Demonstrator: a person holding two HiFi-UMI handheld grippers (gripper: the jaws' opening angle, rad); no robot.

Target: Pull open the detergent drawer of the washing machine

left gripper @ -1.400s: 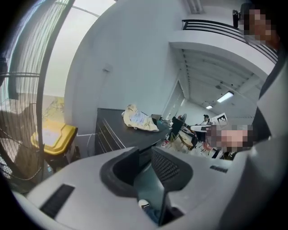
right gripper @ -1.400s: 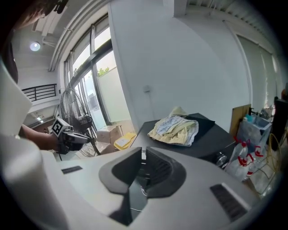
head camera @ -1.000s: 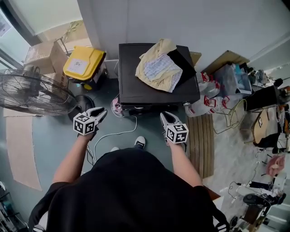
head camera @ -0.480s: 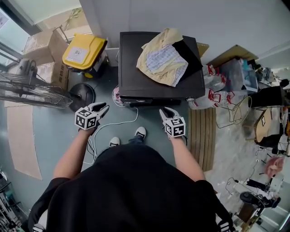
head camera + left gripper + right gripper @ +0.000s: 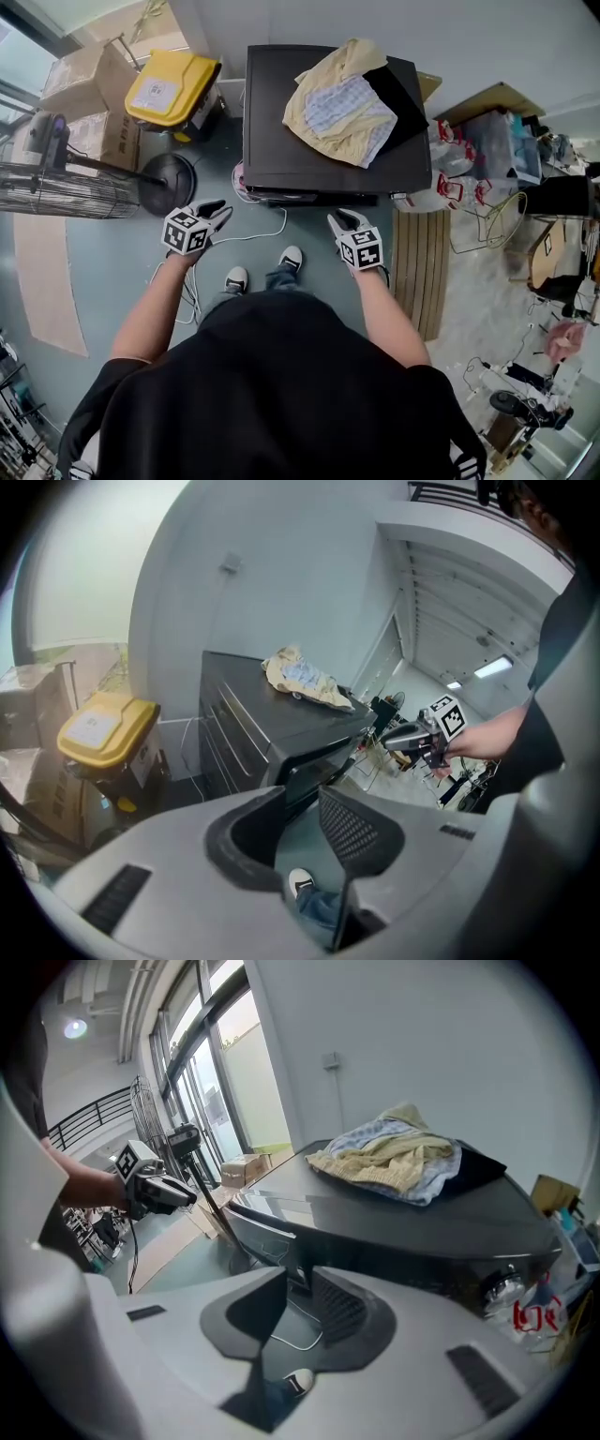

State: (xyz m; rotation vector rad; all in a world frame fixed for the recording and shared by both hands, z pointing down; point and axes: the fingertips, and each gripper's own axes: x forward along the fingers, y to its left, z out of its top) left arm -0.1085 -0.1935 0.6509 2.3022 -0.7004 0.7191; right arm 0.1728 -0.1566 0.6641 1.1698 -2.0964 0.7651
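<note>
Clothes (image 5: 342, 103) on washing machine (image 5: 281, 159); bin (image 5: 173, 87) left of it.

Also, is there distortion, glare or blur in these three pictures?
Head view: sharp, evenly lit, straight lines bowing toward the edges. Left gripper view: fisheye with black corners, the window washed out. Right gripper view: same fisheye, window light glaring on the washing machine top.

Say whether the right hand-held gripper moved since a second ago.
Yes: right hand-held gripper sank lower against the washing machine front, jaws just opening, empty.
</note>
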